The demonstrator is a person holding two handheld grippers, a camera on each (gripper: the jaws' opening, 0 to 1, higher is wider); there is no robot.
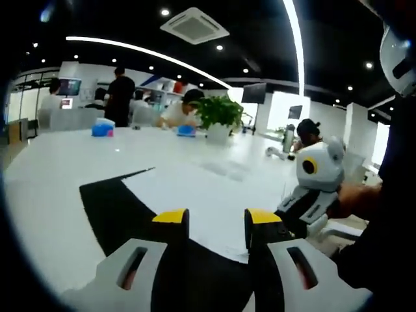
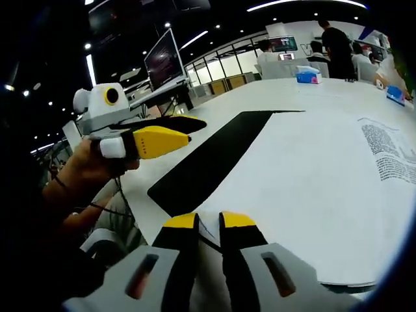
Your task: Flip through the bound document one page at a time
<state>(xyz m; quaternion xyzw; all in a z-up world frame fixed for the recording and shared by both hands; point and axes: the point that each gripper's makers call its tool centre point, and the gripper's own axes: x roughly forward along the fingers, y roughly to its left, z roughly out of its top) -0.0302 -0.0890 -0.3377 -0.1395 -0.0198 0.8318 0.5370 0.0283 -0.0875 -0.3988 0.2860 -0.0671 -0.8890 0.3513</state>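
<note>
A bound document [image 2: 312,195] is seen lying open and flat on a black mat [image 2: 208,156] spread over a white tabletop [image 1: 58,175], its broad white page turned up, with printed text visible at the far right in the right gripper view. The right gripper [image 2: 209,222] is held low at the page's near corner, its yellow-tipped jaws drawn almost together with only a narrow slit left between them; a thin edge of paper appears to be caught there, though a firm grip cannot be confirmed. The placement is judged to suit peeling a single sheet away from the stack. The left gripper [image 1: 217,218] is held level above the near edge of the document [image 1: 201,188], its jaws parted by a moderate gap and nothing held between them, apparently kept ready to steady the pages. In the right gripper view the left gripper is seen raised off the tabletop, gripped by a hand [image 2: 84,172] with the wrist lifted. A potted plant [image 1: 219,117] and blue tissue boxes [image 1: 103,128] are set farther back, where several people are gathered.
</note>
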